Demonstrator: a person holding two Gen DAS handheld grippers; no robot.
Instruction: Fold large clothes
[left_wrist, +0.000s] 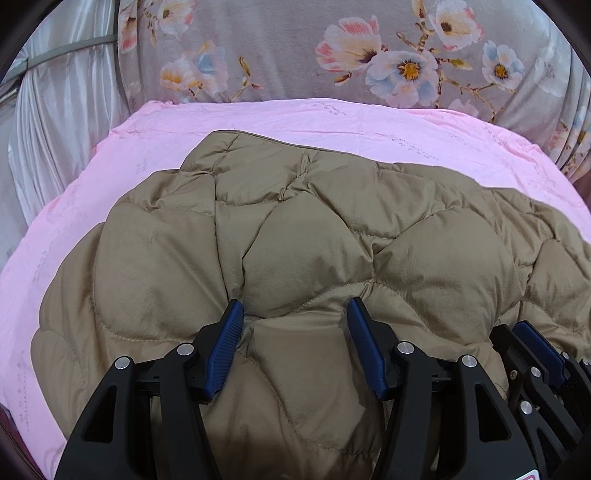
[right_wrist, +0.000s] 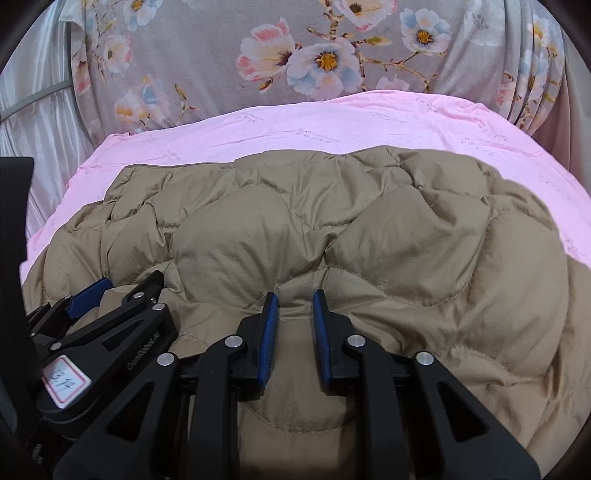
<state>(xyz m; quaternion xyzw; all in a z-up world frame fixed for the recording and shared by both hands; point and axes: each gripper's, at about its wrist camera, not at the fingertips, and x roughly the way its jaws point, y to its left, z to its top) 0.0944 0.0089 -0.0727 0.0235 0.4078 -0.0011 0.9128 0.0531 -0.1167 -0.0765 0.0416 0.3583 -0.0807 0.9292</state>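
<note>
A tan quilted puffer jacket (left_wrist: 314, 229) (right_wrist: 258, 229) lies spread on a pink sheet (left_wrist: 295, 114) (right_wrist: 332, 122), and its near part bulges up toward both cameras. My left gripper (left_wrist: 293, 304) stands wide, with a thick puffy fold of the jacket filling the gap; creases run out from both blue pads. My right gripper (right_wrist: 295, 295) is nearly closed, pinching a narrow ridge of the same jacket. The two grippers sit side by side at the jacket's near edge: the right gripper (left_wrist: 532, 332) shows at the lower right of the left view, the left gripper (right_wrist: 127, 282) at the lower left of the right view.
Behind the pink sheet rises a grey floral fabric (left_wrist: 277, 44) (right_wrist: 207, 48). A white satin curtain (left_wrist: 62, 129) (right_wrist: 33, 110) hangs at the far left. Bare pink sheet rings the jacket at the left, back and right.
</note>
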